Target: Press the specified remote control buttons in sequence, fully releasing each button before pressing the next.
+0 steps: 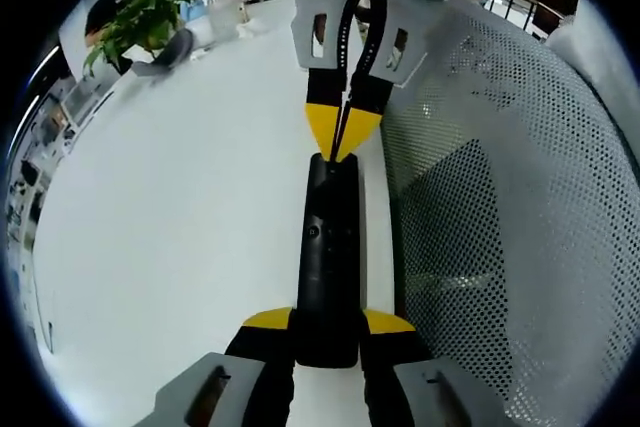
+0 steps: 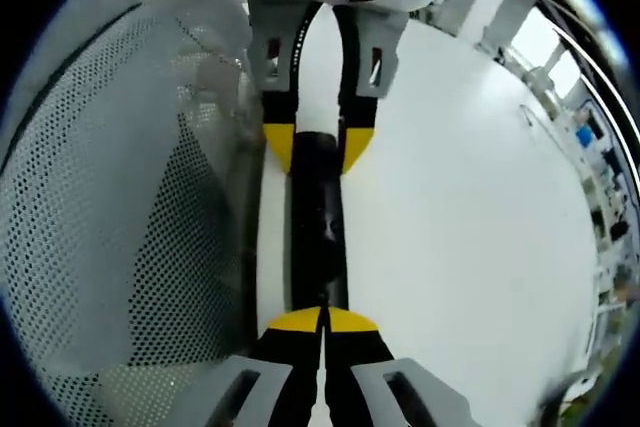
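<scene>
Right, the remote (image 1: 329, 267) lies flat on the white worktop (image 1: 180, 247), just beside a perforated mesh screen (image 1: 520, 207). The left gripper (image 1: 328, 332) is clamped on the near end of the remote, its yellow-tipped jaws either side of the black body. At the far end, in the left gripper view, the right gripper (image 1: 342, 132) has its jaws pressed together into a single point, and that point is down on the top end of the remote. In the right gripper view the same tips meet at the remote's edge (image 2: 320, 322), with the left gripper holding the opposite end. A potted plant (image 1: 140, 17) sits well apart at the back of the worktop.

My read: a press is in hand right now. Which button it is, and how many are already done, I cannot tell. Releasing fully and any later buttons remain.
</scene>
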Available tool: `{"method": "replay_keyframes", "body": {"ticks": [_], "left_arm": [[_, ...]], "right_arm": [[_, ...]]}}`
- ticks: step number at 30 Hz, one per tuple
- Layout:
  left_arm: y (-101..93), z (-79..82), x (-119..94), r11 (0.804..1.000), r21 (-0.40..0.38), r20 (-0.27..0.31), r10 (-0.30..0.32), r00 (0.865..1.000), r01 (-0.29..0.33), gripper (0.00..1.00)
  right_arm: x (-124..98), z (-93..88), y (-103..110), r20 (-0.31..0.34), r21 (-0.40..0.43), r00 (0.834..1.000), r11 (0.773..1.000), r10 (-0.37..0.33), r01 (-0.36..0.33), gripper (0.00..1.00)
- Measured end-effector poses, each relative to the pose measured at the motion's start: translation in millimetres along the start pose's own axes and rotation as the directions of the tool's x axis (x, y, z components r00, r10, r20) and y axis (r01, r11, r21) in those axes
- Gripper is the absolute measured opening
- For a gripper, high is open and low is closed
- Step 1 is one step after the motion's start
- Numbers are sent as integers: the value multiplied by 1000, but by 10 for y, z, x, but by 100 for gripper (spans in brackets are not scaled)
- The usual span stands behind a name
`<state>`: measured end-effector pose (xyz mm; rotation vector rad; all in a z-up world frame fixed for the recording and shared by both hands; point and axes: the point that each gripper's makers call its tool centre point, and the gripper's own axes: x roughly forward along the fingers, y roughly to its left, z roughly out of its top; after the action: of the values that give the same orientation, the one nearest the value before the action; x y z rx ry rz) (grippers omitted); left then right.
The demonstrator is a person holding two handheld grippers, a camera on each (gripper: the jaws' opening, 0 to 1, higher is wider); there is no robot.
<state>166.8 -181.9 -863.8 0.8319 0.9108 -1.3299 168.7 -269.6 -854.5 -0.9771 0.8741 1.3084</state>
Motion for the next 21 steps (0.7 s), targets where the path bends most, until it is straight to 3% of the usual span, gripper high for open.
{"method": "replay_keyframes", "body": {"ticks": [21], "left_arm": [[-7, -5, 1, 1000, 17, -38, -5, 999, 6, 24]], "right_arm": [[-8, 3, -1, 18, 158, 999, 987, 39, -41, 0]]}}
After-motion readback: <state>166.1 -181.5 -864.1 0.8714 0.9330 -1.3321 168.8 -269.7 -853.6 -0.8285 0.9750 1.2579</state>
